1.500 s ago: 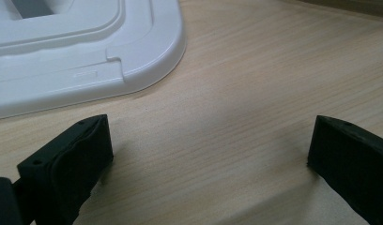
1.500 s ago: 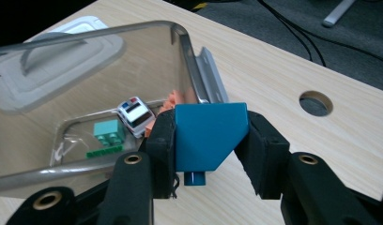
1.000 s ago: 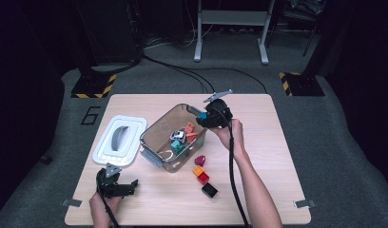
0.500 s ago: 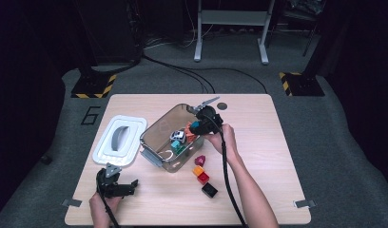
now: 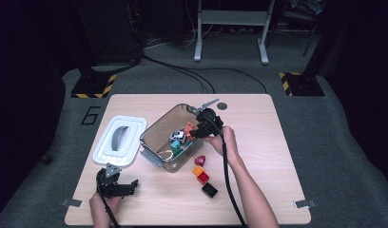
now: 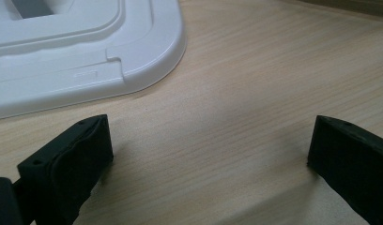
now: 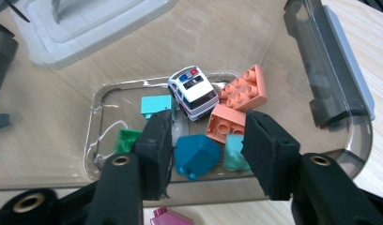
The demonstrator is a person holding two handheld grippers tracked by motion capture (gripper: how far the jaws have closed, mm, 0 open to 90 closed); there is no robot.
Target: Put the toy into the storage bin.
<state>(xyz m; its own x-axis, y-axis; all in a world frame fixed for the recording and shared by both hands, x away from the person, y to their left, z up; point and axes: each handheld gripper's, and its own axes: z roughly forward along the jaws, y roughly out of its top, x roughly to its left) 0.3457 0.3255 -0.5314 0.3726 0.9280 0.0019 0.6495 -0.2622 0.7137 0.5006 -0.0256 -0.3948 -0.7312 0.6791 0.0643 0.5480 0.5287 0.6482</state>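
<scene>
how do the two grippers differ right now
The right gripper hangs over the clear bin, its jaws partly open on either side of a dark teal block. The left gripper sits low over bare table beside the white lid, its jaws spread wide with nothing between them. Both have black jaws and are hand-held.

A large dark numeral "6" (image 5: pixel 89 116) is painted on the grey floor, just off the table's far-left corner in the high view. No other text, label or brand can be read on the toys, the container or its lid
</scene>
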